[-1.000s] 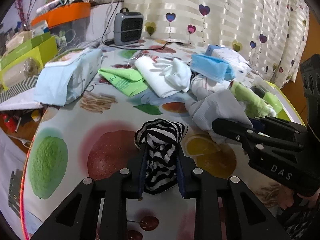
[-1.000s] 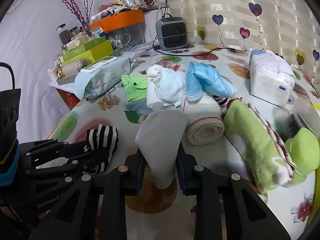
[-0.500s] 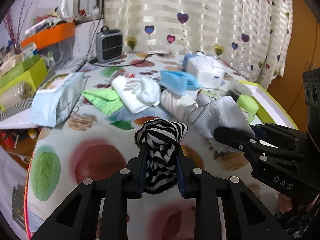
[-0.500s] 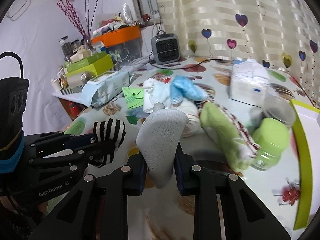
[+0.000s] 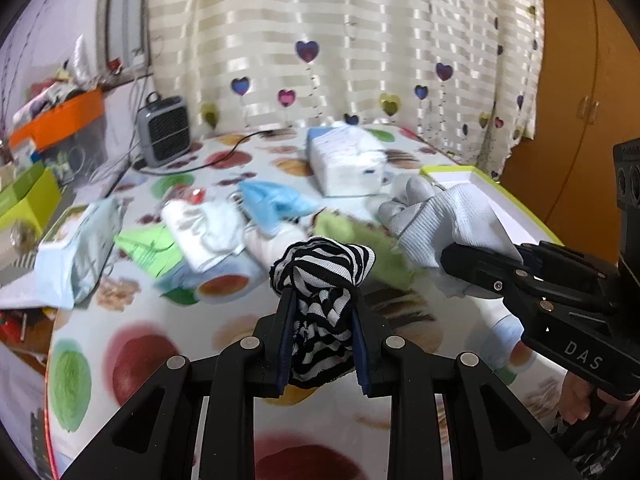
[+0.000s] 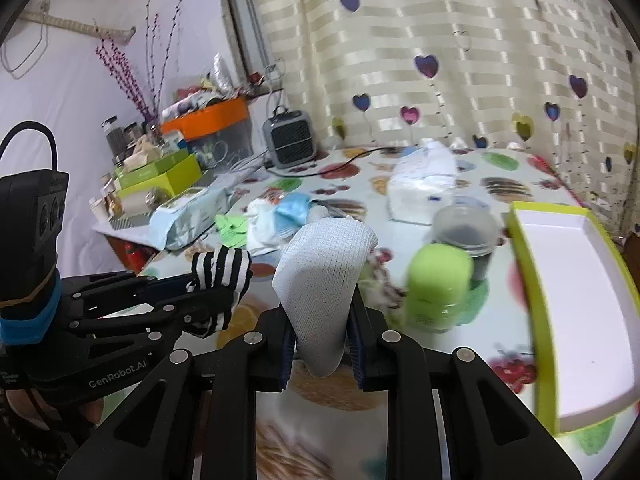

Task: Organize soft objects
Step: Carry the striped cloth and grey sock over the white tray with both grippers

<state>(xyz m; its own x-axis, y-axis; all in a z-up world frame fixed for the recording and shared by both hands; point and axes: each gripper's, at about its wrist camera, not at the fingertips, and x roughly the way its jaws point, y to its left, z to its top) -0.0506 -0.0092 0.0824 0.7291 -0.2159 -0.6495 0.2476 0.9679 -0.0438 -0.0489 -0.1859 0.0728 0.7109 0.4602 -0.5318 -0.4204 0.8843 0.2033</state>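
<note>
The left gripper [image 5: 320, 320] has its fingers clamped on a black-and-white striped sock [image 5: 322, 276], held above the fruit-print worktop [image 5: 132, 364]. The right gripper [image 6: 322, 340] pinches a grey sock [image 6: 324, 276]. Only the right wrist view shows the whole yellow-rimmed tray [image 6: 580, 320], white inside, at the worktop's right edge, with a green bottle [image 6: 438, 284] and a lidded jar [image 6: 466, 236] just left of it.
</note>
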